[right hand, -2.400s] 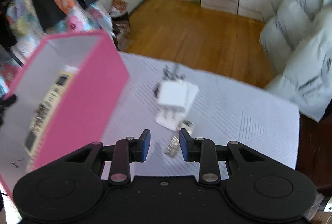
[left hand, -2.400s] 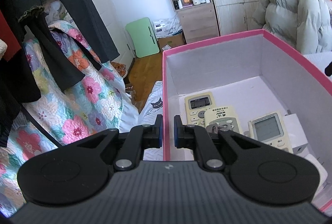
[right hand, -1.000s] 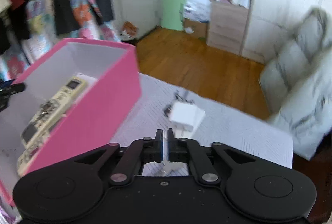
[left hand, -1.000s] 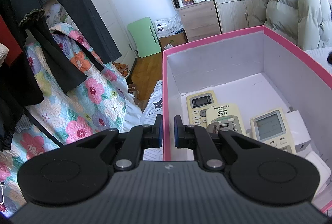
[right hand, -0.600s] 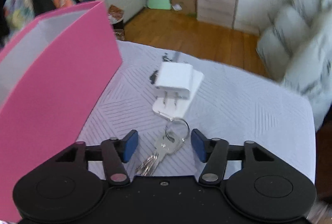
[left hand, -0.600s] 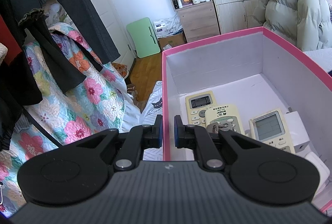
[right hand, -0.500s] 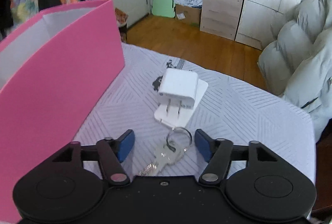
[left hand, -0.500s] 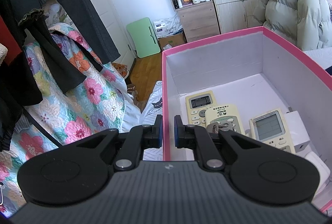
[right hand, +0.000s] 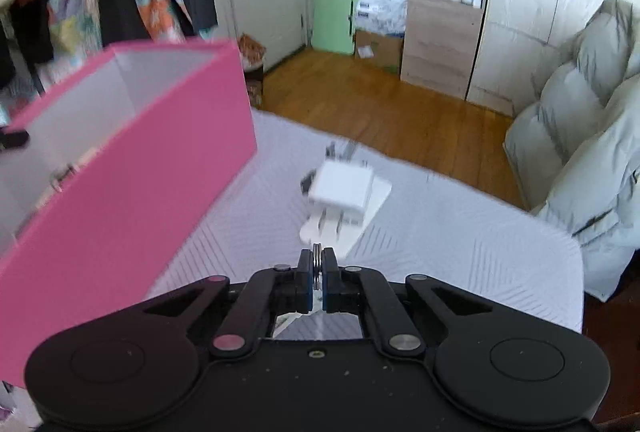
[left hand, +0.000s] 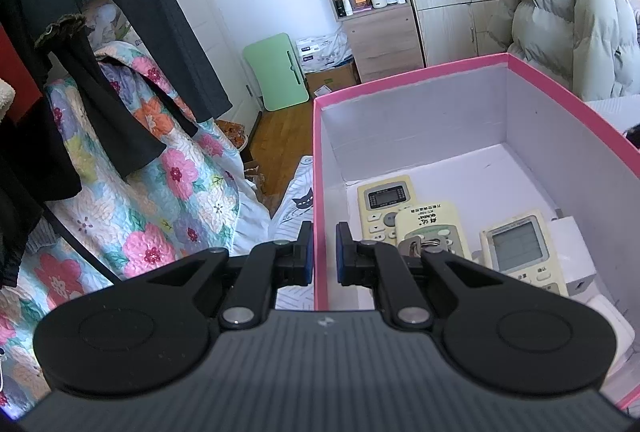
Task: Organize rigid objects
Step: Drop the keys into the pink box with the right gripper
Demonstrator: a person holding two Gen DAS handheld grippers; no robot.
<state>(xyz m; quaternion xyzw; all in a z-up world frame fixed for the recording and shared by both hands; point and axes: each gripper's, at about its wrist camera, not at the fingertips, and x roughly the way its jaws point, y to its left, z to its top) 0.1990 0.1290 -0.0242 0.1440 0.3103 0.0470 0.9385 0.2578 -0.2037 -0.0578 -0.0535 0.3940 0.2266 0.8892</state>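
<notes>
The right tool (right hand: 317,269) has just closed, pinching the key ring (right hand: 317,257); the left tool (left hand: 322,247) clamps the pink box (left hand: 408,80) wall.

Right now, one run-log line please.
left gripper: shut on pink box wall | right gripper: just closed on key ring | white charger: on table

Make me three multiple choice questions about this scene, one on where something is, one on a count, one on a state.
1. Where is the white charger?
A. In the pink box
B. On the white cloth beside the box
C. On the shelf

2. How many remote controls lie in the pink box?
A. One
B. Three
C. Five

3. What is the right gripper doing?
A. Open over the charger
B. Shut on a key ring
C. Clamping the box wall

B: it lies outside the box.
B: three remotes show inside.
B: the ring sits pinched between the pads.
</notes>
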